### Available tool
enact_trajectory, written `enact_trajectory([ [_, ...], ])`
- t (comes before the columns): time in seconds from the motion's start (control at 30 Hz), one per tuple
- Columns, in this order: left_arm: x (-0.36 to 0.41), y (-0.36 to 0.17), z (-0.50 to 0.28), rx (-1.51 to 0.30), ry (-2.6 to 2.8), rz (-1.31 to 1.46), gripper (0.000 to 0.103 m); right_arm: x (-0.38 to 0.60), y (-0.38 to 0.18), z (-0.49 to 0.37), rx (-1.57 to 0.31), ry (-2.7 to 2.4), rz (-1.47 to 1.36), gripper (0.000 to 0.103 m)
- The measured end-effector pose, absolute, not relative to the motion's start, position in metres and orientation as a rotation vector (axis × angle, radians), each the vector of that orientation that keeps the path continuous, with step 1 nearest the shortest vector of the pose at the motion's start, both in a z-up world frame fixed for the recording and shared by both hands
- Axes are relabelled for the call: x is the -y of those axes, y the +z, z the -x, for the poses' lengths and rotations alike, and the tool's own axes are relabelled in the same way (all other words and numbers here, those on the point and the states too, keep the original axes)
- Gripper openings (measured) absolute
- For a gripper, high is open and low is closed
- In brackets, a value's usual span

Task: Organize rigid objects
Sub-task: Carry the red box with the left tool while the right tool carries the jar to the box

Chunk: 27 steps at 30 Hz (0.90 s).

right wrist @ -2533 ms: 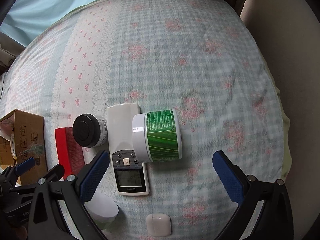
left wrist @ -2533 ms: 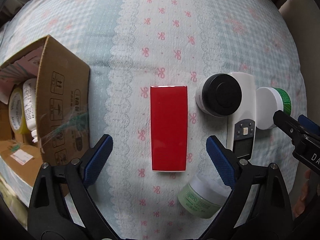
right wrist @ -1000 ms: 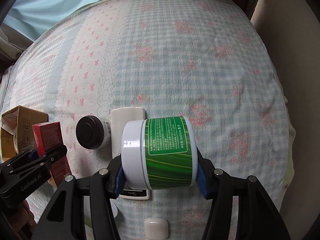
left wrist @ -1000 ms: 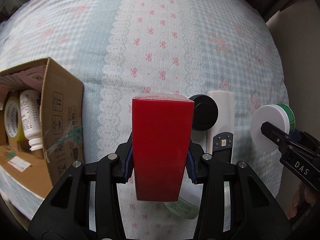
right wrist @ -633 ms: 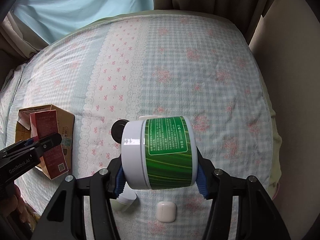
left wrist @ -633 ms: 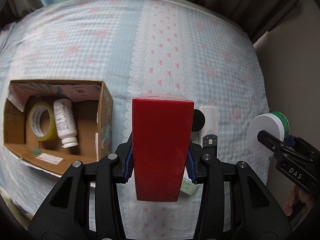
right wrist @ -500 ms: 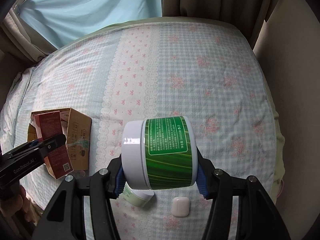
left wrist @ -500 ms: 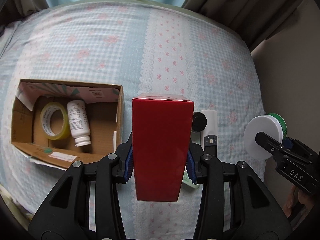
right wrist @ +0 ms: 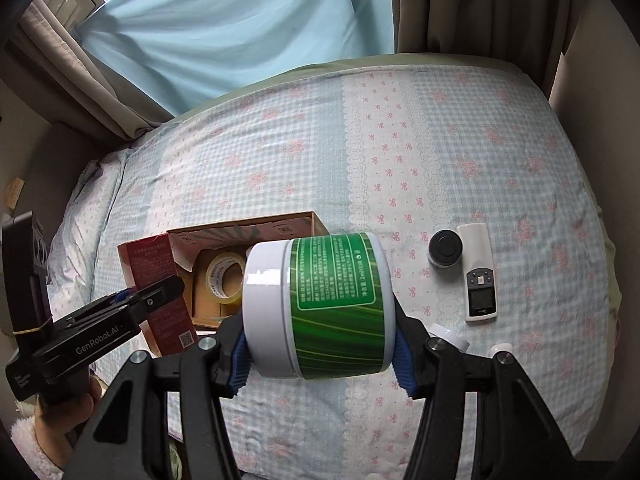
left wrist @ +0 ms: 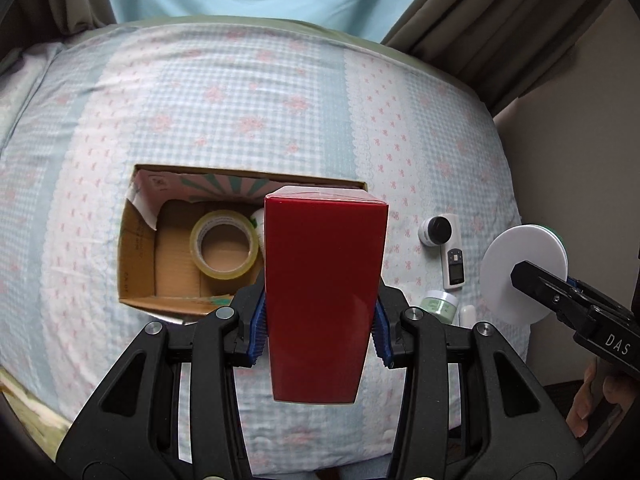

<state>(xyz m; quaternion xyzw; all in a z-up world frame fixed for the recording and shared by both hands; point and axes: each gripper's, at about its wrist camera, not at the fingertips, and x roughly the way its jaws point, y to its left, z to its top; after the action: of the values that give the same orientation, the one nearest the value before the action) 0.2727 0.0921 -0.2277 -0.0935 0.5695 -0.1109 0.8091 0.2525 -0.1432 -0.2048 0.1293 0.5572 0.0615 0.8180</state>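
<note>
- Red box [left wrist: 324,300] clamped in left gripper [left wrist: 320,332] jaws, held above cardboard box [left wrist: 136,240] on the bed [left wrist: 240,112].
- Green-labelled jar [right wrist: 320,308] pinched end to end in right gripper [right wrist: 322,354] jaws, also in the air near the carton.
- Lower red box into free space right of tape roll [left wrist: 224,244]; release only once seated.
- Drop one at a time to avoid grippers clashing.
- Keep jar level; curved wall may roll.

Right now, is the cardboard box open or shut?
Open: the cardboard box shows its inside from above, with a tape roll lying in it.
</note>
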Motion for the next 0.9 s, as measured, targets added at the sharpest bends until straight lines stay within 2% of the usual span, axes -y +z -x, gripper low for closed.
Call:
enact_trajectory([
  [0.43,-0.2,-0.24,-0.294,-1.226,-0.248,0.157,0.038,0.05,-0.22,-0.264,-1.219,0.083,-0.29,0.053],
  [0.9,-0.209,-0.352,-0.341,-1.387,-0.218,0.093,0.038,0.033,-0.314,-0.316,-1.408,0.059,-0.104,0.053],
])
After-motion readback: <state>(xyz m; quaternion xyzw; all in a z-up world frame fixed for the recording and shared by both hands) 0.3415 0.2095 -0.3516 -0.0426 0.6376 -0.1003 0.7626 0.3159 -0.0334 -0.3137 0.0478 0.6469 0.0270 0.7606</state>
